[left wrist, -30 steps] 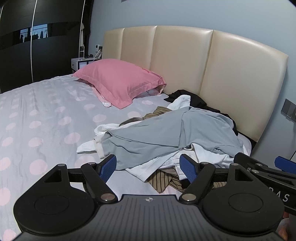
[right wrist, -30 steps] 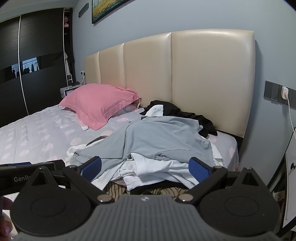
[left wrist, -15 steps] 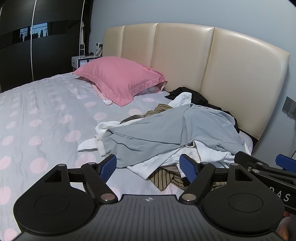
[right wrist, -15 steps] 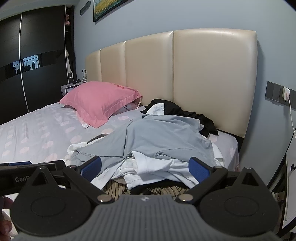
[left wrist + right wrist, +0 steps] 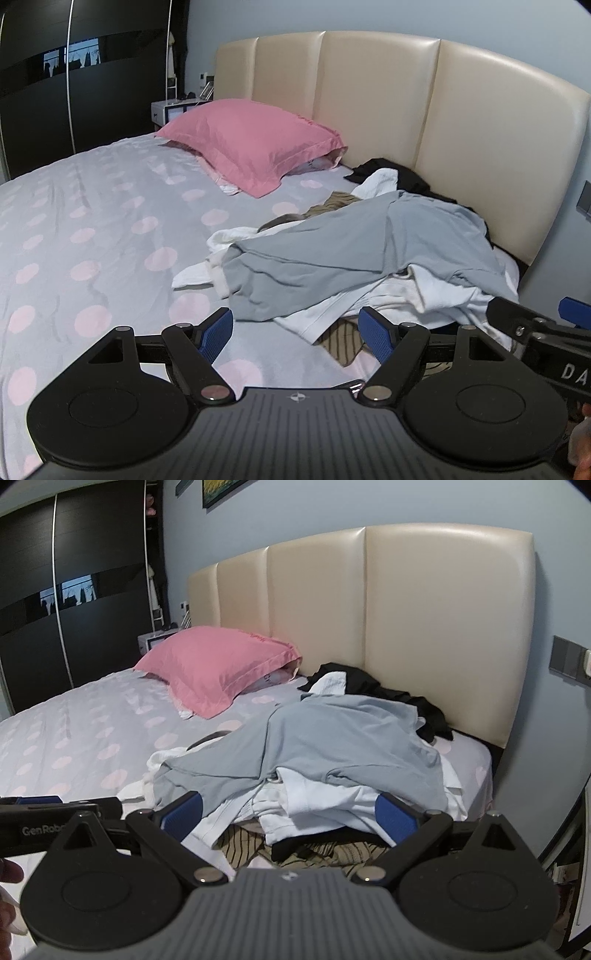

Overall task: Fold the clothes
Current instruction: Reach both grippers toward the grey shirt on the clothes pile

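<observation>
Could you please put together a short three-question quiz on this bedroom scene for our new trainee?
1. True or false: the left gripper is shut on the grey garment.
2. Which lies topmost on the clothes pile: A) black garment, B) grey garment, C) striped garment?
3. Fill in: the pink pillow rests against the ____.

Key: 1 false, both the left and the right gripper are open and empty; 2 B; 3 headboard.

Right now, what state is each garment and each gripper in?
left gripper: open, empty
right gripper: open, empty
grey shirt: unfolded, draped atop the pile
white garments: crumpled beneath it
black garment: bunched by the headboard
striped garment: crumpled at the bottom
</observation>
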`<state>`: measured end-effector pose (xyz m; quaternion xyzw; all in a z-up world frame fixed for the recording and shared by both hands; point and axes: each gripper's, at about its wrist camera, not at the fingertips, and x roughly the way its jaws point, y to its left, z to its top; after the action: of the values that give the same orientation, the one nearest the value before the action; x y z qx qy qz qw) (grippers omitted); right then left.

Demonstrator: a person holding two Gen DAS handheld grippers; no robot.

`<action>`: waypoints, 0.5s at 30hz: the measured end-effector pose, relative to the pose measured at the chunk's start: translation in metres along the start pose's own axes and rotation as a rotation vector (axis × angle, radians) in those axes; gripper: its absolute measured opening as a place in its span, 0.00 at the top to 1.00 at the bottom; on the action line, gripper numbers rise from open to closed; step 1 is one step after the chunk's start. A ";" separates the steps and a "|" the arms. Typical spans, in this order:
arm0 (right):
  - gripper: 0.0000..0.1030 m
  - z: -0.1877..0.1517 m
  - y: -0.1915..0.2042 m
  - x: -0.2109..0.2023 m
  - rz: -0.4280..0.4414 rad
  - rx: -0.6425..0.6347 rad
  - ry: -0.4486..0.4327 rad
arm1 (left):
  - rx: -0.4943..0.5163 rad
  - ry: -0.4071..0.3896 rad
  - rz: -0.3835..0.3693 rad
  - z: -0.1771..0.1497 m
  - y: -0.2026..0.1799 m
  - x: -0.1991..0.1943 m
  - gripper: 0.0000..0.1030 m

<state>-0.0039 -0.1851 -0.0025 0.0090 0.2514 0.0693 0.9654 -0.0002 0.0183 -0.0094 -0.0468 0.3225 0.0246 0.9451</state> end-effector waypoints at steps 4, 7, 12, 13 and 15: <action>0.04 0.010 -0.003 0.008 0.026 -0.044 0.031 | 0.014 0.005 0.033 0.002 0.008 -0.001 0.28; 0.05 0.021 -0.005 0.020 0.033 -0.132 0.062 | 0.018 0.013 0.060 0.004 0.017 0.000 0.28; 0.05 0.033 -0.018 0.055 0.034 -0.264 0.105 | 0.003 0.028 0.105 0.004 0.040 0.002 0.28; 0.05 0.034 -0.022 0.063 0.033 -0.271 0.114 | 0.000 0.033 0.115 0.003 0.047 0.003 0.28; 0.07 0.036 -0.030 0.080 0.025 -0.299 0.131 | 0.003 0.039 0.133 0.001 0.058 0.005 0.28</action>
<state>0.0870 -0.2033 -0.0113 -0.1363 0.3004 0.1183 0.9366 -0.0003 0.0764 -0.0154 -0.0245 0.3433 0.0861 0.9349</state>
